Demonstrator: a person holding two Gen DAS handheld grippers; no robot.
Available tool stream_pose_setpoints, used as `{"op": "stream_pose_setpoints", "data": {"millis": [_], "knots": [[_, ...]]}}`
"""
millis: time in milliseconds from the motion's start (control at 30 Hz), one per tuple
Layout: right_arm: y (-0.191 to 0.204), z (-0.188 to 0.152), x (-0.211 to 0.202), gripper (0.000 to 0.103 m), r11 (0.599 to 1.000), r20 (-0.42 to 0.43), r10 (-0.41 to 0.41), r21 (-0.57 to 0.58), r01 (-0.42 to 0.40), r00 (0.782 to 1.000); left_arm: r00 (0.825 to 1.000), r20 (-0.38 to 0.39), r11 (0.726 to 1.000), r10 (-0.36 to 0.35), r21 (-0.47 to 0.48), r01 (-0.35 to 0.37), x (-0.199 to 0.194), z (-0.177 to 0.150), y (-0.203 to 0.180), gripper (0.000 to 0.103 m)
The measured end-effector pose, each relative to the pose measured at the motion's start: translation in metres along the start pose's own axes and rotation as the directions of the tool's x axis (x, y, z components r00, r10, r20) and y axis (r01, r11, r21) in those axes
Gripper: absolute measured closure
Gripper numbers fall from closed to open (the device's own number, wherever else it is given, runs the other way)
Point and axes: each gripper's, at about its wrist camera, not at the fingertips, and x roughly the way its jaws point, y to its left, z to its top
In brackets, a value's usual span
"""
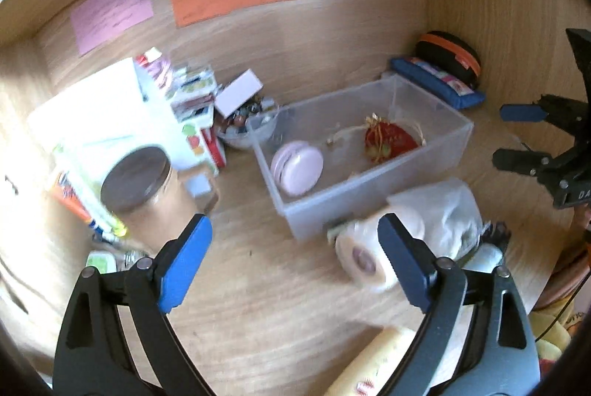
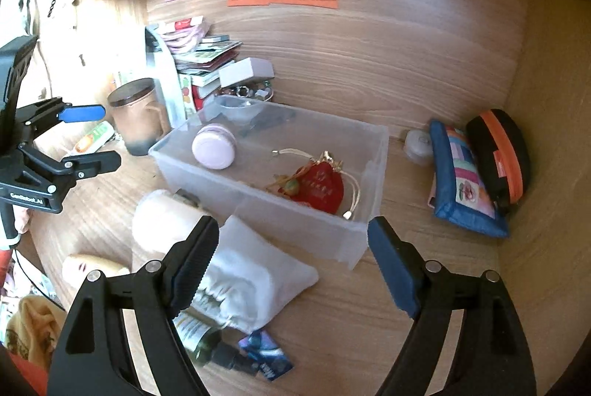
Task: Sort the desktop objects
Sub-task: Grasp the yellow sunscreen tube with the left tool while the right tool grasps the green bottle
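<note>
Left wrist view: the left gripper point(image 1: 295, 259) hangs over bare desk point(image 1: 258, 285) with its blue pads spread wide and nothing between them. Ahead stands the clear plastic bin point(image 1: 436, 137), toward the back of the desk, already holding a lilac round case point(image 1: 297, 172) and a red drawstring pouch point(image 1: 391, 139). Just in front of the bin's near wall lie a roll of tape point(image 1: 364, 257) and a white cloth bag point(image 1: 450, 211), touching each other. A lidded jar mug point(image 1: 142, 191) stands to the left, near a stack of boxes point(image 1: 188, 100). The picture is blurred, so small items are hard to name.

Right wrist view: the right gripper point(image 2: 293, 257) is likewise spread and empty, hovering above the bin's near right corner. The white cloth bag point(image 2: 258, 270) lies under its left finger, with a dark green bottle point(image 2: 201, 340) poking out beside a small blue packet point(image 2: 266, 353). A blue patchwork pouch point(image 2: 458, 181) and a black case with orange zip point(image 2: 498, 156) lean in the desk's right back corner.

I judge that both hands are free to pick the next loose item. To do it well, choose one object apart from its neighbours, settle the hand so the view steadies, and straddle the item squarely before squeezing; the bag is soft and may drag the bottle along.
</note>
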Motion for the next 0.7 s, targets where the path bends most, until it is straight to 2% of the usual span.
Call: {"op": "stream_pose_setpoints", "data": {"millis": [133, 333, 700], "knots": [[0.01, -0.014, -0.007, 0.022, 1.0, 0.001, -0.009, -0.003, 0.009, 1.0, 1.0, -0.024, 0.999, 0.009, -0.034, -0.01, -0.005, -0.025, 0.008, 0.011], [0.025, -0.039, -0.014, 0.022, 1.0, -0.014, -0.005, -0.009, 0.005, 1.0, 0.997, -0.068, 0.998, -0.03, -0.059, 0.026, -0.008, -0.056, 0.006, 0.011], [0.063, -0.076, -0.003, 0.022, 0.994, -0.091, 0.11, -0.018, -0.112, 0.99, 0.98, -0.154, 0.991, -0.126, -0.054, 0.119, -0.002, -0.1, -0.017, 0.011]]}}
